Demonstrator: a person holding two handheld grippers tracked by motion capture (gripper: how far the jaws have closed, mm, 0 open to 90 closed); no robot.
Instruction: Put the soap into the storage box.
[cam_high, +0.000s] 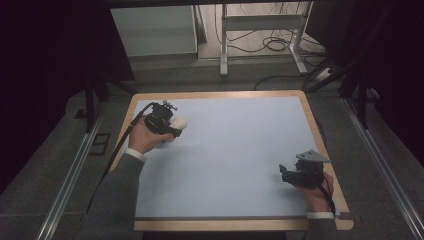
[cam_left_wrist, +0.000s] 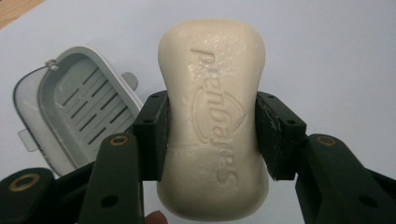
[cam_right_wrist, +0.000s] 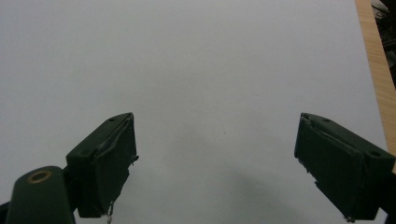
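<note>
From above, the left gripper (cam_high: 172, 127) sits at the table's (cam_high: 240, 150) far left, clamped on a cream soap bar (cam_high: 179, 123); the right gripper (cam_high: 286, 173) rests near right. Left gripper view: both jaws pinch the soap bar (cam_left_wrist: 212, 116) at its waist, a grey soap dish (cam_left_wrist: 74, 109) lying open just left. Right gripper view: jaws spread wide over bare tabletop.

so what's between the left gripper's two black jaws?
A cream soap bar, clamped at its waist by the left gripper, shown in the left gripper view. A grey slatted plastic soap dish lies beside it.
</note>
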